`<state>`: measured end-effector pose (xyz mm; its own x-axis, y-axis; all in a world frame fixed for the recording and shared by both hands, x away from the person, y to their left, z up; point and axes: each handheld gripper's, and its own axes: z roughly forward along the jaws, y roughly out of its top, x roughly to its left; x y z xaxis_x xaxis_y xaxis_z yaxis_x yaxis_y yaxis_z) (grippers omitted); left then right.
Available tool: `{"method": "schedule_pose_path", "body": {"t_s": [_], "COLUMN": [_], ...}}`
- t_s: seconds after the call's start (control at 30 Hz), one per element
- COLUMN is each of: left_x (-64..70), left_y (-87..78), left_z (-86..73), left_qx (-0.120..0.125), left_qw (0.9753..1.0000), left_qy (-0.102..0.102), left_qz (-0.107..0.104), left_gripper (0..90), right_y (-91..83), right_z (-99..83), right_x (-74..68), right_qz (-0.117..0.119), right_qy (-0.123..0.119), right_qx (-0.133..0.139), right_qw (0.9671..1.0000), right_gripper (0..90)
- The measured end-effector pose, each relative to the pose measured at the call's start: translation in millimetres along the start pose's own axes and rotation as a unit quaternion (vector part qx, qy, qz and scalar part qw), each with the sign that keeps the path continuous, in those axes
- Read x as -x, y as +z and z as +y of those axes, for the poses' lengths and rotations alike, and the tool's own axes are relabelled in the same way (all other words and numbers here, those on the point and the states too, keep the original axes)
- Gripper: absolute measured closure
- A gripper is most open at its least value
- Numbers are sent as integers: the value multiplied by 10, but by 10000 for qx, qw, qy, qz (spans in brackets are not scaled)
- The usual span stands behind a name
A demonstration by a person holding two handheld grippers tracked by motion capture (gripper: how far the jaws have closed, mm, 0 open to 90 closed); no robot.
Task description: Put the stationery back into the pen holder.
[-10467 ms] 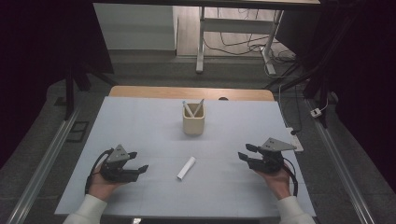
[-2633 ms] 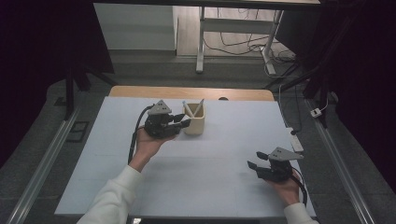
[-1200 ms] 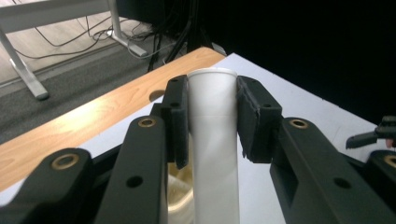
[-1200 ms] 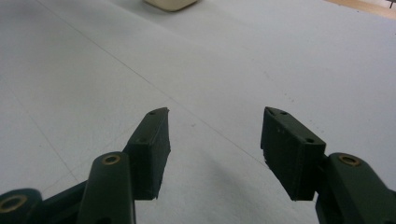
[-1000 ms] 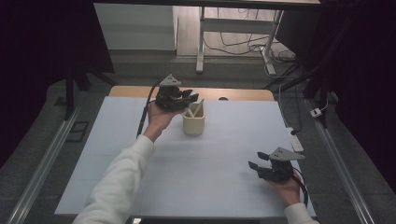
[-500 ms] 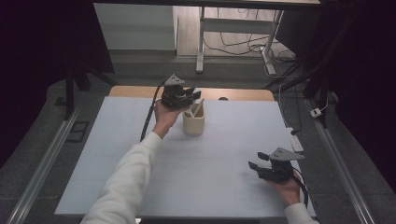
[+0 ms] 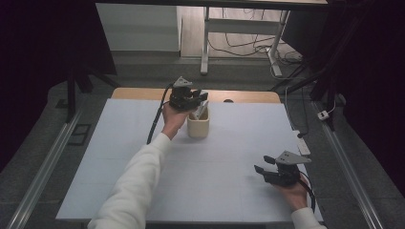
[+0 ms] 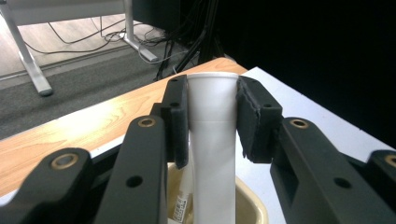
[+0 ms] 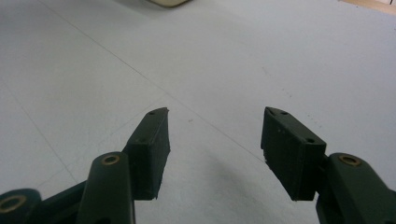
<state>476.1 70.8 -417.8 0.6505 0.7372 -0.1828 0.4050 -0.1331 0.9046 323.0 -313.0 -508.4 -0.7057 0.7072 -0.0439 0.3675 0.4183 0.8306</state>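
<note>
While above the beige cup (image 7: 198,126):
Left hand-held gripper (image 7: 199,97): clamps white tube (image 8: 213,140), lower end inside the cup.
Right hand-held gripper (image 7: 260,168): wide, empty, well apart from the cup.

White tube (image 8: 212,140), beige cup (image 7: 198,127)

Lab test bay: black curtains (image 7: 43,43), floor rails (image 7: 43,167), loose cables (image 7: 248,45), covered table (image 7: 224,191).

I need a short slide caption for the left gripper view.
Left tool shut on a white tube, held upright over a beige cup.
</note>
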Motion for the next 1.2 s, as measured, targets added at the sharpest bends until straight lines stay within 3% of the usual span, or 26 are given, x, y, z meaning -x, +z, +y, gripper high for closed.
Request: {"method": "schedule_pose_path", "body": {"t_s": [0.17, 0.27, 0.4, 0.5, 0.83, 1.2], "left_x": [-24, -11, 16, 52, 105, 215], "left_y": [32, 26, -34, -73, -263, -623], "left_z": [-51, -59, -31, -25, -114, -339], "left_qx": [-250, -347, -328, -443, -502, -643], "left_qw": [9997, 9991, 9990, 9975, 9971, 9940], "left_qy": [41, 216, 312, 552, 530, 857], "left_qz": [25, 107, 32, 83, -207, -212], "left_gripper": [648, 478, 428, 425, 426, 427], "right_y": [0, -4, -1, 0, -1, -44], "right_z": [-1, 0, -1, 1, 0, 10], "right_x": [2, 4, 3, -4, 0, 17], "right_qz": [2, 10, -5, -37, 9, 70], "right_qy": [-1, -7, -8, -24, -12, 71], "right_qx": [-4, 13, -2, -27, 3, 123], "right_qw": [10000, 10000, 10000, 10000, 10000, 9999], "right_gripper": [416, 416, 415, 416, 416, 414]}}
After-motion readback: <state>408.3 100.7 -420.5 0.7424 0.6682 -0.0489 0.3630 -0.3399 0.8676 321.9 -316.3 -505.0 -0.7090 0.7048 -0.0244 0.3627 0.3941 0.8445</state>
